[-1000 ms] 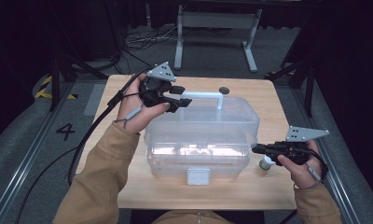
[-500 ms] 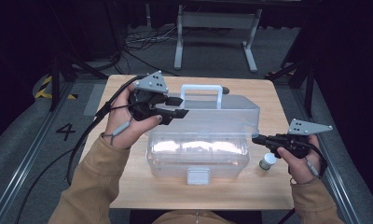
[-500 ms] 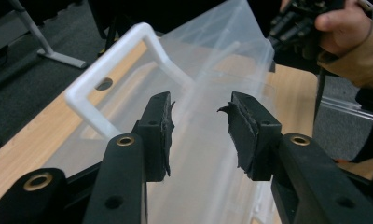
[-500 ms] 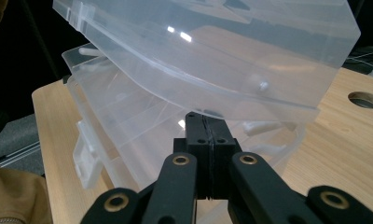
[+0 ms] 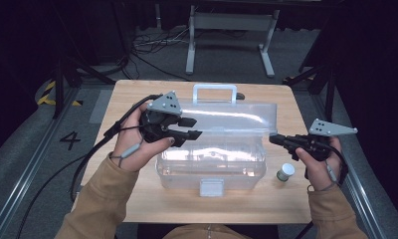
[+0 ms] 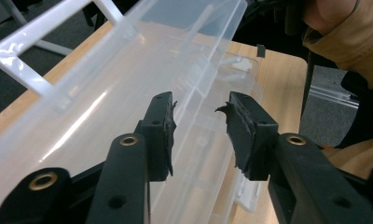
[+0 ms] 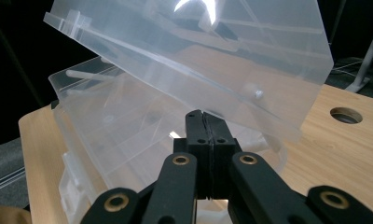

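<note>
High view: clear plastic box (image 5: 212,164) mid-worktop (image 5: 137,99), lid (image 5: 237,117) raised toward 12 o'clock.
Left hand-held gripper (image 5: 189,128) at the lid's 9 o'clock edge; left gripper view: jaws apart, just been closing, lid edge (image 6: 189,70) beyond them. Right gripper view: right hand-held gripper (image 7: 206,122) pressed together, empty, under the lid (image 7: 198,56).

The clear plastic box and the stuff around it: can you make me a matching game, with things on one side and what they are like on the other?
Things:
1. box lid
2. small bottle
3. left gripper
4. right gripper

What they are like:
A. jaws pressed together, nothing between them
B. lifted up, with a white handle on top
C. jaws apart, just been closing, nothing between them
D. standing on the table to the right of the box

Pairs: 1-B, 2-D, 3-C, 4-A
</note>
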The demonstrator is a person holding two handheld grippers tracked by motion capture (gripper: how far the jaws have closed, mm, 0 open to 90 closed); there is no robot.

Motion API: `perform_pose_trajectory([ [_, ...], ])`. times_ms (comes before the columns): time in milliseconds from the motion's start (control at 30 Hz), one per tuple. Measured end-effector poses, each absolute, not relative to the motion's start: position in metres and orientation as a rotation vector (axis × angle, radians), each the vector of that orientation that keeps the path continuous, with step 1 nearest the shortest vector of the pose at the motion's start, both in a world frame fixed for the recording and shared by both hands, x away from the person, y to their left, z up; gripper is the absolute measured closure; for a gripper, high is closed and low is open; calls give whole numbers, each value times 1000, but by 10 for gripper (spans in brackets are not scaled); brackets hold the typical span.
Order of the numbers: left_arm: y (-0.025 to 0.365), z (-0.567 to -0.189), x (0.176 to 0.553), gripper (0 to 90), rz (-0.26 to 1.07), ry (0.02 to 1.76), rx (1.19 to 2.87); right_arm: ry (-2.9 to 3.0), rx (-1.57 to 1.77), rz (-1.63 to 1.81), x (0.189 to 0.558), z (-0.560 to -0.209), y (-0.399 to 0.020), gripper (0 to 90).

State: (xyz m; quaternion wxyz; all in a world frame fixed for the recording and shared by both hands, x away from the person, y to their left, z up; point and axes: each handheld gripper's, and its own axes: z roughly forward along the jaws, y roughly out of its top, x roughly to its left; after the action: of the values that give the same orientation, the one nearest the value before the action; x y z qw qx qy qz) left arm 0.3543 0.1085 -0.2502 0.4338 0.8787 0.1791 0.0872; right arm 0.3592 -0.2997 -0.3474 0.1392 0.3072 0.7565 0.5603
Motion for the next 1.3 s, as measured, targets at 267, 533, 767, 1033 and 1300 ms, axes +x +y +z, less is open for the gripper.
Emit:
perform_pose_trajectory([
  [267, 112, -271, 354, 668, 207, 478, 2203, 2157, 907, 1626, 363, -344, -299, 900],
  [533, 123, -294, 353, 696, 240, 541, 2182, 2134, 915, 1634, 366, -341, -297, 900],
  [767, 137, -308, 358, 725, 284, 607, 2161, 2120, 923, 1642, 370, -339, -296, 900],
  [1033, 149, -315, 366, 742, 317, 682, 2139, 2124, 920, 1627, 371, -340, -292, 900],
  [1300, 162, -320, 373, 818, 398, 757, 2120, 2125, 915, 1627, 369, -342, -293, 900],
])
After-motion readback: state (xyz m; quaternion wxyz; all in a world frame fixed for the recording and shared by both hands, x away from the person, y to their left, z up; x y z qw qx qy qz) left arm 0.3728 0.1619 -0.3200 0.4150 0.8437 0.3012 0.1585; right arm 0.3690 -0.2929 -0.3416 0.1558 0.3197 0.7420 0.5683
